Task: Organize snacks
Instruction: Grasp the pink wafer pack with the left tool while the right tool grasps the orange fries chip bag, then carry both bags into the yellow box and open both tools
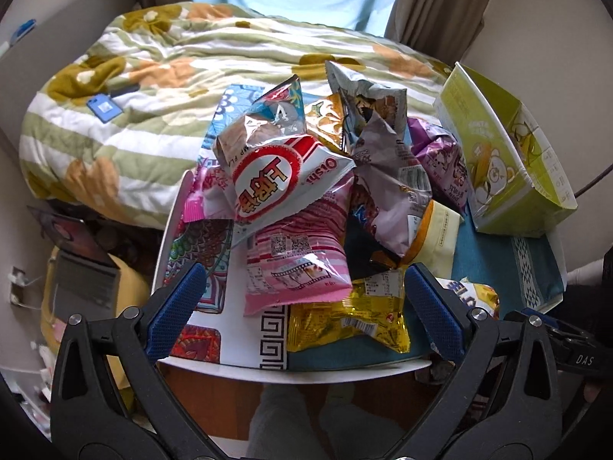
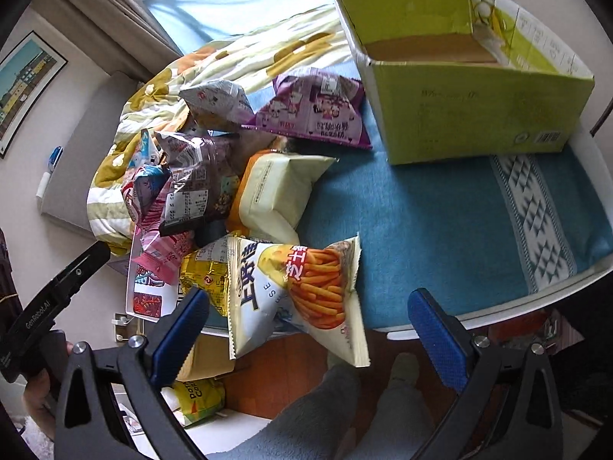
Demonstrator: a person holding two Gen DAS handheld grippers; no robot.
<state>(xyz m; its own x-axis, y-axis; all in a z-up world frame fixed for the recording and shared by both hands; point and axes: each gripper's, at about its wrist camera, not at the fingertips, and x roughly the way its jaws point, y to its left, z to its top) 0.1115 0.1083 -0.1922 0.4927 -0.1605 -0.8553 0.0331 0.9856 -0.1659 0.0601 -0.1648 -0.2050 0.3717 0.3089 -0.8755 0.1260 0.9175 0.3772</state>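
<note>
A heap of snack bags lies on a table with a teal cloth [image 2: 433,222]. In the left wrist view a red-and-white Oishi bag [image 1: 279,180] tops the heap, over a pink bag [image 1: 299,257] and a yellow bag [image 1: 345,318]. My left gripper [image 1: 302,306] is open above the yellow bag, holding nothing. In the right wrist view a white cheese-stick bag [image 2: 302,295] hangs over the table's front edge. My right gripper [image 2: 306,329] is open around its lower part, holding nothing. An open green cardboard box [image 2: 467,76] stands at the back right, seemingly empty; it also shows in the left wrist view [image 1: 498,161].
A purple bag [image 2: 318,111], a cream bag [image 2: 276,195] and a dark bag [image 2: 195,188] lie in the heap. A floral quilt [image 1: 153,76] covers the bed behind. The left gripper's body [image 2: 49,299] shows at the left. My legs [image 2: 337,402] are below the table edge.
</note>
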